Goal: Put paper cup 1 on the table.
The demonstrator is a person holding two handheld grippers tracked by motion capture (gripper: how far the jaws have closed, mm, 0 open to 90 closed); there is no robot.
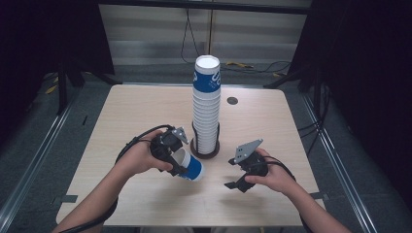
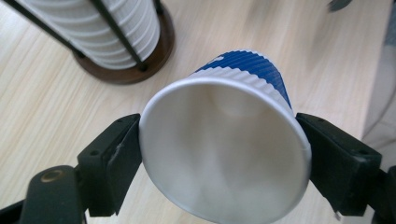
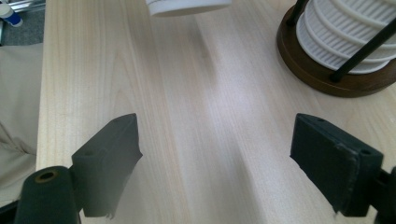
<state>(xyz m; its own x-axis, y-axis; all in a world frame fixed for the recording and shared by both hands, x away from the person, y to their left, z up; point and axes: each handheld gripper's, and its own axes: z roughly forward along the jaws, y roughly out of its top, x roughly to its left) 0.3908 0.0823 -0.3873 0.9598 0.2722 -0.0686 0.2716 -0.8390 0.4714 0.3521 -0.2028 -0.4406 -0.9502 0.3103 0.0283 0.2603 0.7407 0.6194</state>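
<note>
A blue-and-white ribbed paper cup point(image 1: 190, 167) is tipped on its side, mouth toward my left gripper point(image 1: 177, 164), whose jaws sit on the rim from both sides. In the left gripper view the cup point(image 2: 224, 140) spans the whole gap of the gripper point(image 2: 219, 135), and each pad touches the white rim. My right gripper point(image 1: 234, 184) rests low over the table to the right of the cup. Its jaws stand wide apart in the right gripper view point(image 3: 215, 135), with bare wood between them. The cup's white end point(image 3: 187, 5) shows at the top of that view.
A tall stack of matching cups point(image 1: 206, 111) stands in a black wire holder on a round brown base point(image 1: 204, 151), just behind both grippers. The wooden table point(image 1: 145, 111) has a small dark round hole point(image 1: 232, 101) at the back right.
</note>
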